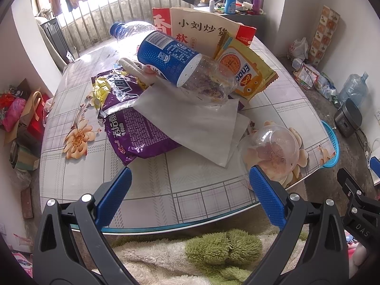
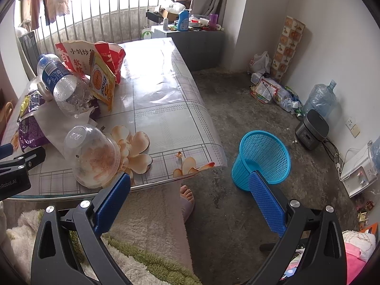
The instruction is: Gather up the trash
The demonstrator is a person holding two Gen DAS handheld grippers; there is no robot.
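A heap of trash lies on the table (image 1: 166,190): a clear bottle with a blue label (image 1: 171,57), a purple snack bag (image 1: 128,128), white paper (image 1: 197,123), a yellow wrapper (image 1: 247,73), a tan and red paper bag (image 1: 201,30) and an upturned clear plastic cup (image 1: 273,147). My left gripper (image 1: 190,180) stands open at the table's near edge, empty, short of the heap. My right gripper (image 2: 190,182) is open and empty too, between the cup (image 2: 95,154) at the table edge and a blue mesh basket (image 2: 263,159) on the floor.
The floor (image 2: 237,109) right of the table holds a dark cooker (image 2: 311,128), a water jug (image 2: 320,99), bags and cables by the wall. A person's bare foot (image 2: 186,194) and fluffy robe (image 1: 190,256) are below the table edge. A cluttered cabinet (image 2: 197,38) stands behind.
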